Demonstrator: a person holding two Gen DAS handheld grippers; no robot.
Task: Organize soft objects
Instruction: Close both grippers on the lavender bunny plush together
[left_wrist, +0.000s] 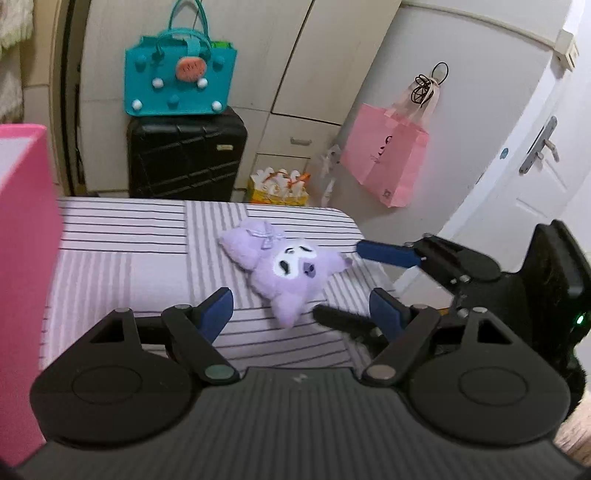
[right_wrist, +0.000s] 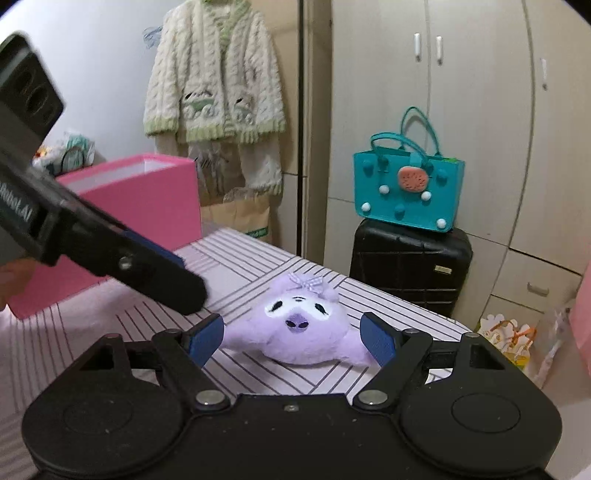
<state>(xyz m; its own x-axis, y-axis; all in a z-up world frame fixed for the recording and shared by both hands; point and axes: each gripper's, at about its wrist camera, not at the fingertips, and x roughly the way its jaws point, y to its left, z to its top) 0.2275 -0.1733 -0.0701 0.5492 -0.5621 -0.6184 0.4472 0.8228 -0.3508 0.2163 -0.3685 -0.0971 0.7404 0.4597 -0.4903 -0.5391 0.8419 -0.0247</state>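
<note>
- The right gripper (right_wrist: 293, 341) is sitting nearest in its own view, its jaws standing wide apart with their blue pads on either side of the purple plush toy (right_wrist: 303, 328), not pressing on it.
- The left gripper (left_wrist: 301, 314) is likewise holding its jaws spread wide; the plush toy (left_wrist: 284, 271) is lying just beyond its pads, not between them.
- The plush toy is lying face up on the striped cloth of the worktop (left_wrist: 122, 251), close to the worktop's right edge as the left wrist view shows it, with a small checked bow on its head.
- In the right wrist view the left gripper's body is reaching in from the left, blurred; white lettering on its side is reading "Robot.AI", with the start cut off.
- A pink box (right_wrist: 147, 199) is standing open-topped at the worktop's far left corner in the right wrist view.
- Beyond the worktop's far edge a black suitcase (right_wrist: 410, 266) is carrying a teal felt bag (right_wrist: 406, 192) with pompoms.
- A pink paper bag (left_wrist: 384, 155) is hanging by the door; its print is too small to read.
- A cream knitted cardigan (right_wrist: 218, 81) is hanging on the far wall.
</note>
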